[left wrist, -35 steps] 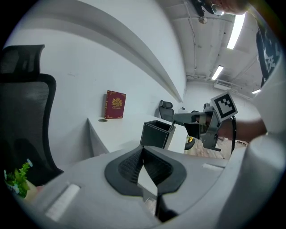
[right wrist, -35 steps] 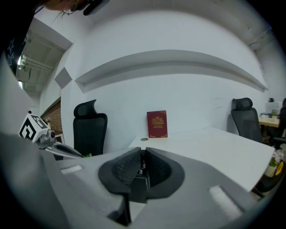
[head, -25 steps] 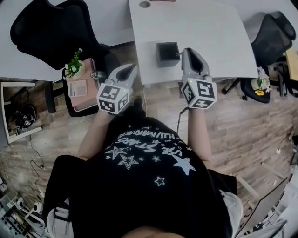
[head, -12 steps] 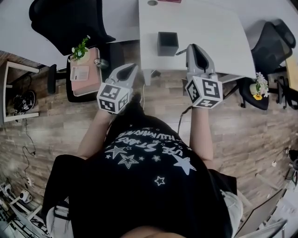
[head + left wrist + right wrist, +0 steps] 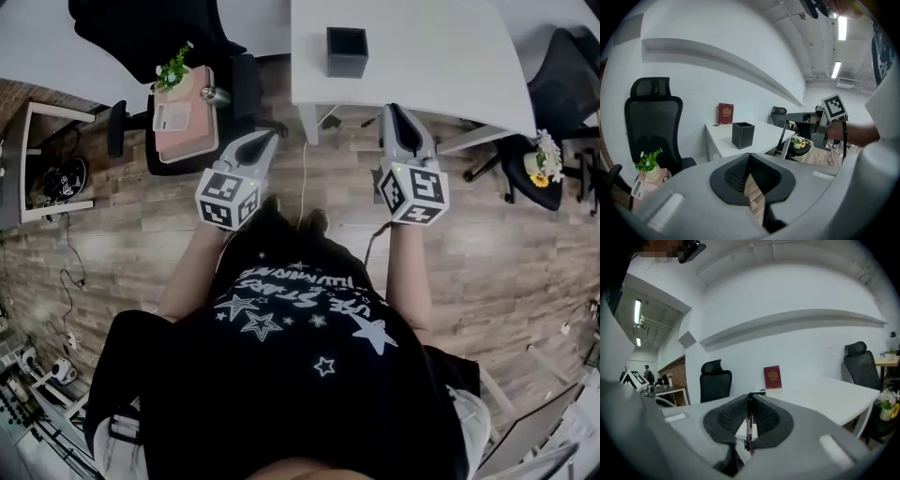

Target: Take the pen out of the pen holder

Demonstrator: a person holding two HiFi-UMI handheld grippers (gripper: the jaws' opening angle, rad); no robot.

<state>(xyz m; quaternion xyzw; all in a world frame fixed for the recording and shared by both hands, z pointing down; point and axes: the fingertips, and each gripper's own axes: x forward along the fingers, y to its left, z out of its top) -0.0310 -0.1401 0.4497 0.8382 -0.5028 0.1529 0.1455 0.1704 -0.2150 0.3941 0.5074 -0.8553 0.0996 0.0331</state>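
The pen (image 5: 748,427) stands upright in the right gripper view. Its long axis runs top to bottom, crosswise to the way the fingers reach. Its upper end sits at the fingertips and its lower end hangs below the pads. The barrel is dark with a paler band in the middle; I cannot tell which end is the tip.

The right gripper (image 5: 393,112) has its fingers (image 5: 725,418) closed on the pen, one pad touching each side, so only the barrel's width separates them. In the head view a short dark piece of pen (image 5: 369,120) sticks out to the left of those fingertips.

The left gripper (image 5: 750,157) has its fingers (image 5: 732,174) closed tip to tip with nothing between them. Only a narrow slit shows lower down, with wood floor behind it.

The pen is out of the holder (image 5: 347,52), a black square box that stands on the white counter (image 5: 431,56), well apart from both grippers. Seen from the head, the right gripper's tips lie at the counter's near edge, while the left gripper (image 5: 261,142) hangs over the floor to the left of it. A red booklet (image 5: 772,377) stands at the counter's far side against the wall.
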